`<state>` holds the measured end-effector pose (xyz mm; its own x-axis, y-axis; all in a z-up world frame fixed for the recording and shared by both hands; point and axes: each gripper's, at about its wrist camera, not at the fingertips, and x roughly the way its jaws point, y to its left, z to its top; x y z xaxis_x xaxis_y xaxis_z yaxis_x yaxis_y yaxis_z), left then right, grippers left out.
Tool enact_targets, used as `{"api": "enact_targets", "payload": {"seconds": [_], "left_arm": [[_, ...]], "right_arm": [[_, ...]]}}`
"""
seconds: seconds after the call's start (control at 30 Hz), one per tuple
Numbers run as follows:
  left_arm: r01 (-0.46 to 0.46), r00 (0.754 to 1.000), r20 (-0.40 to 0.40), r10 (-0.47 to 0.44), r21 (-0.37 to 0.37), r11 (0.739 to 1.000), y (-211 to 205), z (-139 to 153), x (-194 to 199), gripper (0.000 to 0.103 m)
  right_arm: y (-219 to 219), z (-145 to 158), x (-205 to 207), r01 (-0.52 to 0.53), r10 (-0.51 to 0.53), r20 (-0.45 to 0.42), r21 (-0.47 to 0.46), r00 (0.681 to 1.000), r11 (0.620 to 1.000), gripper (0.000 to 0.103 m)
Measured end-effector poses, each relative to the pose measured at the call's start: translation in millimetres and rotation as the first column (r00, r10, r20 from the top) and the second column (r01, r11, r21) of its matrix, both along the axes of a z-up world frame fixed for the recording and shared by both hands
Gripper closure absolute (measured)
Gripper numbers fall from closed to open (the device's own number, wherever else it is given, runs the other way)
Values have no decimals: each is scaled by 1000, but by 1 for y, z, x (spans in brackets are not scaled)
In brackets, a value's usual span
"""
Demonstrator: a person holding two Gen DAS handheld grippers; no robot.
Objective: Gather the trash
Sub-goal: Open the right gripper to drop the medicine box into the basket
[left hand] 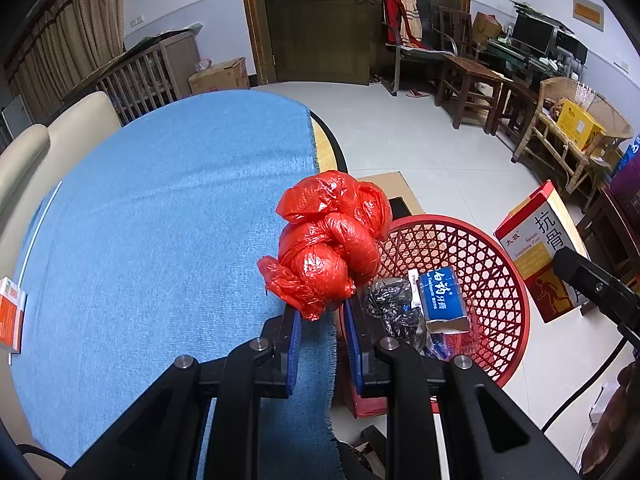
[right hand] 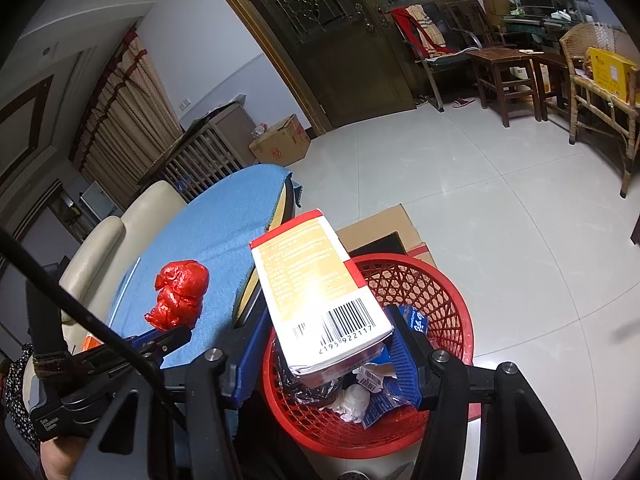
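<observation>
My left gripper (left hand: 322, 312) is shut on a crumpled red plastic bag (left hand: 332, 240) and holds it at the right edge of the blue-clothed table (left hand: 168, 216), beside the red mesh basket (left hand: 500, 280). The bag also shows in the right wrist view (right hand: 180, 294). My right gripper (right hand: 328, 340) is shut on a red, white and tan medicine box (right hand: 316, 292) and holds it over the basket (right hand: 440, 300); the box also shows in the left wrist view (left hand: 540, 248). The basket holds a blue toothpaste box (left hand: 442, 296), black plastic (left hand: 394, 308) and white paper scraps (right hand: 354, 400).
An orange and white box (left hand: 12, 316) lies at the table's left edge. A cardboard box (left hand: 390, 188) sits on the floor behind the basket. A cream sofa (left hand: 36, 148) stands behind the table. Wooden chairs (left hand: 468, 76) and a wicker bench (left hand: 572, 140) stand far right.
</observation>
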<state>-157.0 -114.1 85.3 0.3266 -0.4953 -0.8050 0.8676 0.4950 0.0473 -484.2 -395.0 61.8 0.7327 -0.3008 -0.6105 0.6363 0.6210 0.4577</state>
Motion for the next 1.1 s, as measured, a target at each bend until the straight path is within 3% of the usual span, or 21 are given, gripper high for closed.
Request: {"api": "enact_targets", "payload": {"seconds": [1.0, 1.1], "left_arm": [[39, 999, 6, -39, 19, 999, -8, -3, -11, 81], [47, 999, 6, -47, 27, 999, -10, -6, -13, 81]], "right_arm": [[-11, -19, -1, 53, -52, -35, 34, 998, 998, 43], [-16, -30, 8, 41, -36, -75, 67, 997, 997, 36]]}}
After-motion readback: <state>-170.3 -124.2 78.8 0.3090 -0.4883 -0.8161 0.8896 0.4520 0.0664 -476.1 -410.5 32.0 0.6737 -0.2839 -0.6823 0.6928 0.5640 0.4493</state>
